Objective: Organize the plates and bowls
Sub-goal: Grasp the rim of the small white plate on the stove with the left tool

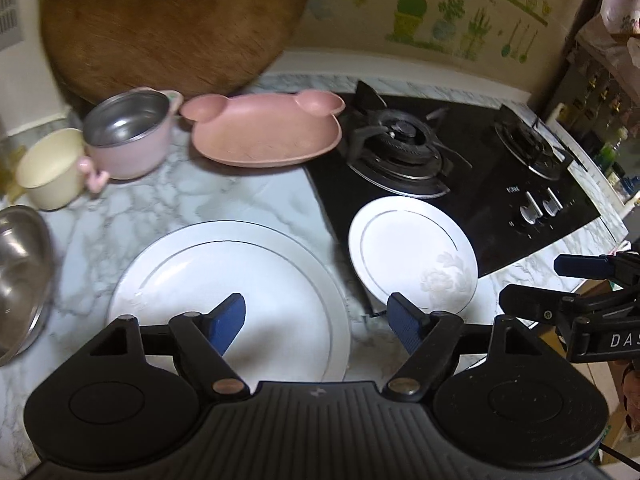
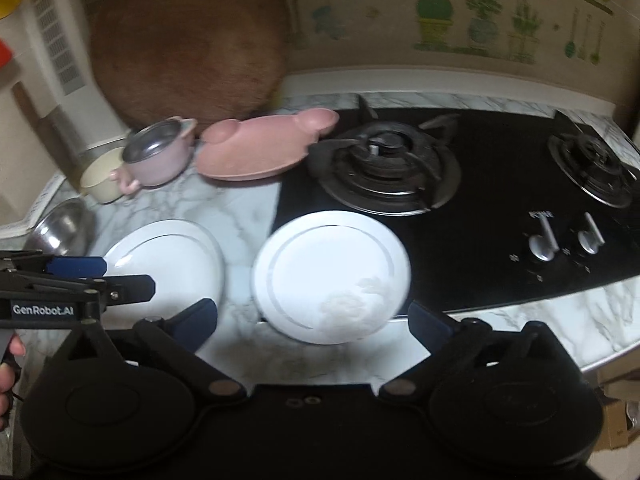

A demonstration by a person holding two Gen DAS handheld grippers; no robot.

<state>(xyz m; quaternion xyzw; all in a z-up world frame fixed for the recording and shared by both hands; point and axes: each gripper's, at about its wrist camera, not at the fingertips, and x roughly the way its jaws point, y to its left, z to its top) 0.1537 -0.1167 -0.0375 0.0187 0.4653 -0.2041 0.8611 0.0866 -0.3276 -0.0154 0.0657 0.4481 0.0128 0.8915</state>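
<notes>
A large white plate [image 1: 228, 300] lies on the marble counter [image 1: 240, 200], under my open left gripper [image 1: 316, 320]. A smaller white plate [image 1: 412, 252] lies to its right, partly on the black stove. In the right wrist view the small plate [image 2: 332, 276] sits just ahead of my open right gripper [image 2: 312, 320], with the large plate [image 2: 168, 264] to the left. A pink bear-shaped plate [image 1: 264, 132], a pink steel-lined bowl [image 1: 128, 136], a cream cup [image 1: 52, 168] and a steel bowl [image 1: 20, 272] stand behind and to the left. Both grippers are empty.
A black gas stove [image 1: 460, 168] with two burners and knobs fills the right of the counter. A round wooden board [image 1: 172, 20] leans on the back wall. The counter's front edge [image 2: 560, 340] runs at the right. The left gripper [image 2: 100, 284] appears in the right wrist view.
</notes>
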